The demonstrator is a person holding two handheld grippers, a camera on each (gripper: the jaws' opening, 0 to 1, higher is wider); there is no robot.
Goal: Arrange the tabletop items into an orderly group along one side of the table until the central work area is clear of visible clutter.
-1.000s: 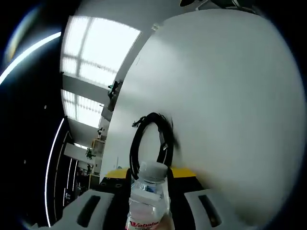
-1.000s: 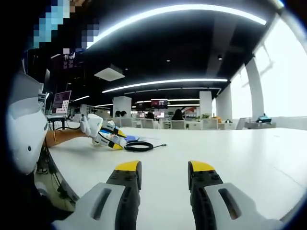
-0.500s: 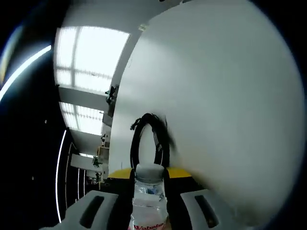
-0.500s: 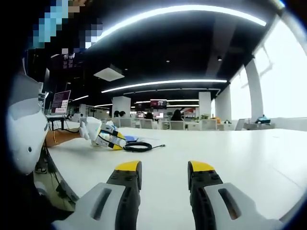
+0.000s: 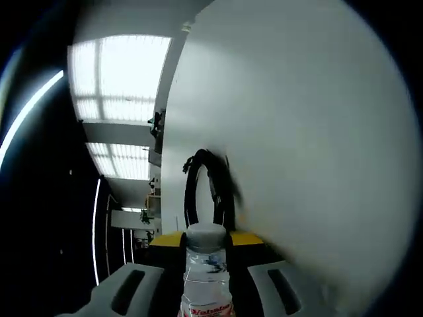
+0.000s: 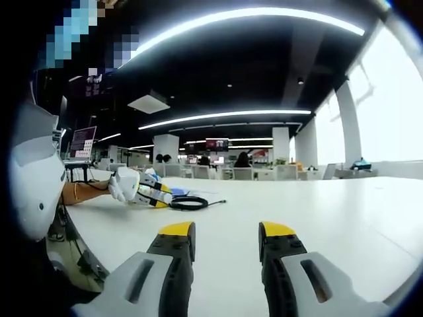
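White counter (image 6: 317, 205) in an open office; bottle (image 5: 206, 277) clamped in the left tool (image 5: 206, 246), right tool (image 6: 226, 239) released.
Between the left tool's yellow-tipped jaws sits a clear plastic bottle with a white cap and a red-lettered label, its cap pointing at a black coiled cable (image 5: 210, 188) lying on the counter just beyond. In the right gripper view, the left tool (image 6: 142, 188) shows far off to the left, beside the cable (image 6: 188, 203); the right tool's jaws stand apart over bare counter.
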